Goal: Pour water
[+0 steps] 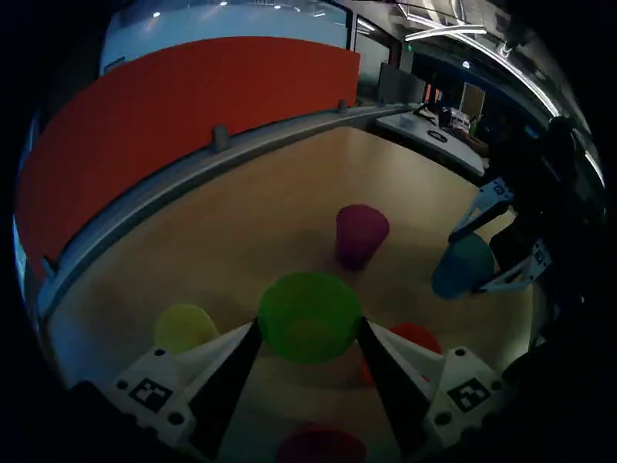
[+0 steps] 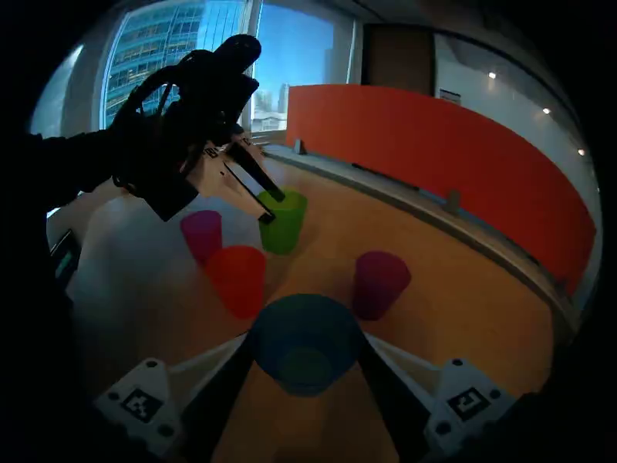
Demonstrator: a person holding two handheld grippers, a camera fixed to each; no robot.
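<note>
Left gripper view, grip: our left hand-held gripper (image 1: 308, 328) is clamped on the green cup (image 1: 308, 307), one finger pressing each side, and we look into its open mouth.
Left gripper view, far side: the right hand-held gripper (image 1: 468, 261) grips the blue cup (image 1: 461, 272) over the tabletop (image 1: 254, 208), well apart from the green cup.
Left gripper view, spare cups: a yellow cup (image 1: 183, 327), a purple cup (image 1: 360, 234), a red cup (image 1: 420, 336) and a pink cup (image 1: 320, 447) sit around the green one.
Left gripper view adds: the yellow cup, just beside our left finger.
Right gripper view, grip: the right hand-held gripper (image 2: 306, 343) is closed on the blue cup (image 2: 305, 356), both fingers against its sides.
Right gripper view, far side: a hand (image 2: 177, 116) carries the left hand-held gripper (image 2: 274, 207), whose fingers sit on either side of the green cup (image 2: 282, 224).
Right gripper view adds: the hand, the windows (image 2: 170, 54), and the green cup from the side, upright; we cannot tell whether it rests on the tabletop.
Water: we cannot tell whether either cup holds any.
Done: both cups are gripped, as we judge it.
Left: we see no stream and the cups are apart, so we judge that bringing them together and tipping one over the other remain.
</note>
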